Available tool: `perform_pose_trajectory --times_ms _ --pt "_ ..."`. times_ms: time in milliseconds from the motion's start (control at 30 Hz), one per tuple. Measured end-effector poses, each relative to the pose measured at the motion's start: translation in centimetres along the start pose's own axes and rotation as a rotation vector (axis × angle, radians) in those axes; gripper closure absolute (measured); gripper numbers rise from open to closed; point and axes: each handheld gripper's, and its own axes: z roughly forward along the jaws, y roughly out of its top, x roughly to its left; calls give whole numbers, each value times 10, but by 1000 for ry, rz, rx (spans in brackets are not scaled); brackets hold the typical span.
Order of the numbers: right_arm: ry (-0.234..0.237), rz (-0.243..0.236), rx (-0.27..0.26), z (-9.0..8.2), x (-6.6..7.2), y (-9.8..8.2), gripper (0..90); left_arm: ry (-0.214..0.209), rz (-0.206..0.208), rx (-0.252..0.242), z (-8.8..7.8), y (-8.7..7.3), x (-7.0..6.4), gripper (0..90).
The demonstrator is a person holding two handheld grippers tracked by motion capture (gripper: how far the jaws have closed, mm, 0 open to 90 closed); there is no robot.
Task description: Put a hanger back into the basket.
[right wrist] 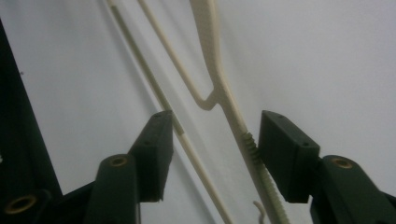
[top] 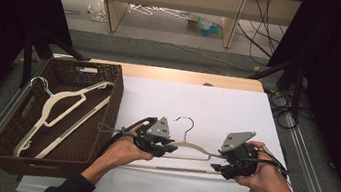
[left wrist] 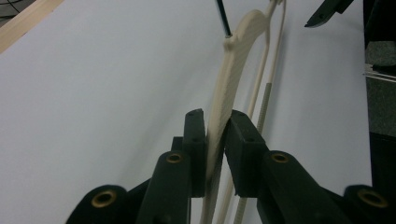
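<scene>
Left tongs (left wrist: 215, 140): closed on the cream hanger (top: 191, 149), both black pads pressed flat against one shoulder of it, as the left gripper view showed. Right tongs (right wrist: 212, 154): parted, standing astride the other shoulder of the same hanger; one pad lay just beside the ribbed end of the shoulder, the other stood apart from the lower bar, so neither pad pressed (no grip on this side).

Cream hanger: plastic, with a metal hook (top: 185, 124) pointing toward the far edge of the table. It sat over the white table (top: 197, 105) at the near middle, between the two hands, its lower bar running from one tongs to the other. Whether it rested on the surface or hung just above, the pictures could not settle.

Left hand (top: 123, 150) and right hand (top: 267, 180): entered from the near edge in dark sleeves, each with a grey three-cornered plate on top of its tongs.

Brown woven basket (top: 105, 112): at the left of the table, just beside the left hand. It held a second cream hanger (top: 63, 111) lying slantwise (hook toward the far left corner).

Beyond the table: floor with loose cables, wooden legs and scattered small items, too small to tell.
</scene>
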Motion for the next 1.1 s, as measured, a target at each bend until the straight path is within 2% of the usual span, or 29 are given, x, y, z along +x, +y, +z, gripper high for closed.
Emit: perform_pose_trajectory --times_ms 100,300,333,433,567,600,633,667,700,733,767,800,833,867,900,1000,1100 --pt "-31 24 -33 -3 -3 0 423 -13 -12 -11 -2 2 -3 804" --pt "-61 61 -88 -7 -6 -1 380 -38 -28 -27 -4 5 -9 827" --pt "-52 64 -82 -8 -6 -1 377 -40 -29 -28 -5 5 -10 830" --pt "-59 86 -103 -8 -6 -2 358 -51 -29 -32 -6 7 -13 841" --pt "-60 91 -132 -9 -9 -3 352 -70 -30 -38 -7 8 -17 853" --pt "-61 94 -139 -9 -9 -3 351 -68 -21 -35 -8 8 -17 855" --pt "-58 85 -131 -10 -10 -3 349 -69 -30 -44 -8 8 -18 856" --pt "-64 100 -157 -10 -10 -3 347 -67 -28 -43 -9 9 -18 857" --pt "-64 100 -157 -10 -10 -3 347 -64 -33 -46 -10 9 -18 857" --pt "-53 104 -156 -11 -11 -3 338 -57 -29 -41 -12 8 -18 857" --pt "-54 115 -177 -11 -11 -3 331 -52 -29 -41 -13 8 -17 858" --pt "-42 122 -165 -14 -11 -3 331 -43 -30 -40 -14 7 -16 858" --pt "-54 128 -186 -13 -12 -4 330 -37 -33 -37 -15 7 -15 858" --pt "-46 118 -189 -14 -14 -4 330 -34 -41 -36 -16 6 -15 859" --pt "-66 137 -199 -14 -13 -4 330 -33 -41 -35 -18 6 -13 859" --pt "-65 152 -209 -16 -14 -5 326 -26 -56 -28 -22 4 -12 859" --pt "-58 143 -204 -18 -13 -6 326 -20 -71 -26 -28 5 -10 859"
